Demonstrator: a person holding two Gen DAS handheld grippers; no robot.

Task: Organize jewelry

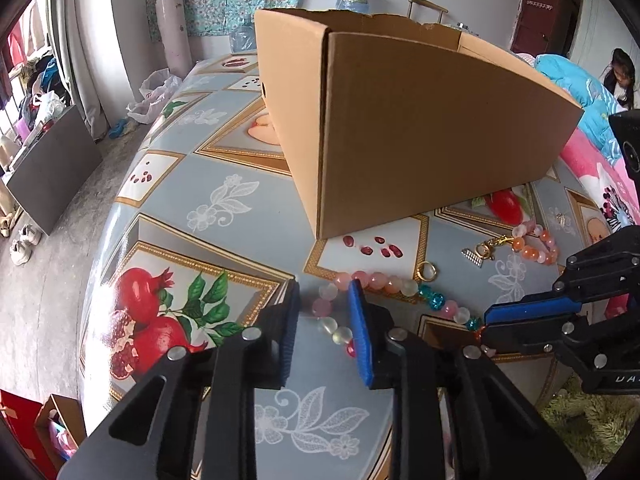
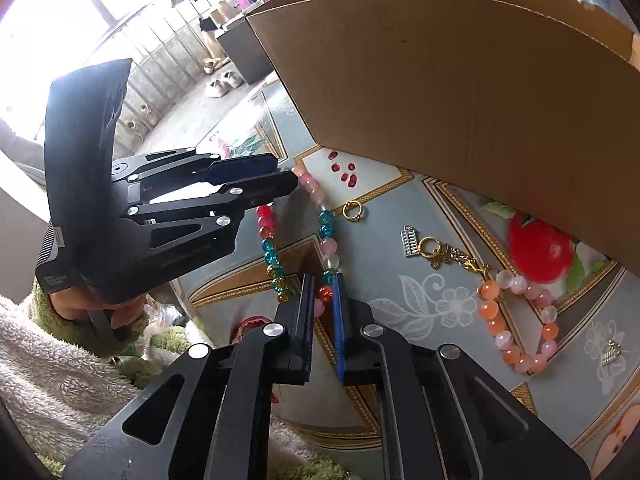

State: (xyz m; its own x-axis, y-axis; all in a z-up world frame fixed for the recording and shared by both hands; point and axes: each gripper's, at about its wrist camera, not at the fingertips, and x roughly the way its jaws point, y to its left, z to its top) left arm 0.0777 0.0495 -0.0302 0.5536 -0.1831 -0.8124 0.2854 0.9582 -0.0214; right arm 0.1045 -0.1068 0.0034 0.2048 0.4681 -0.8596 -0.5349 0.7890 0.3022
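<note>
**Two grippers working one bead strand**

Two grippers are meeting on the long beaded necklace (image 1: pixel 400 286), which is lying looped on the patterned tablecloth (image 1: pixel 224 184) just in front of the cardboard box (image 1: pixel 420 128). The left gripper (image 1: pixel 324 308) is sitting low with its jaws parted, and the pale pink beads at the far bend of the loop are lying between its pads without being pinched. The right gripper (image 2: pixel 322 300) is narrowing on the near end of the strand: an orange-red bead is sitting between its pads, though whether the pads are truly bearing on it is hard to judge from the wrist view.

Well to the right, the orange and pink bracelet (image 2: pixel 520 320) with its gold clasp is resting apart from the necklace, a small gold ring (image 2: pixel 352 211) is lying just beside the strand, and a silver charm (image 2: pixel 410 242) is lying near the clasp.

Risks are stacking up here. Round, glossy beads are likely to roll out of a flat-pad pinch, so the strand may be slipping free as it lifts. With only one end held, the loop could be dragging across the cloth and sweeping the ring along, or snagging on the box wall. Pulling from both ends at once could be straining the string.
</note>
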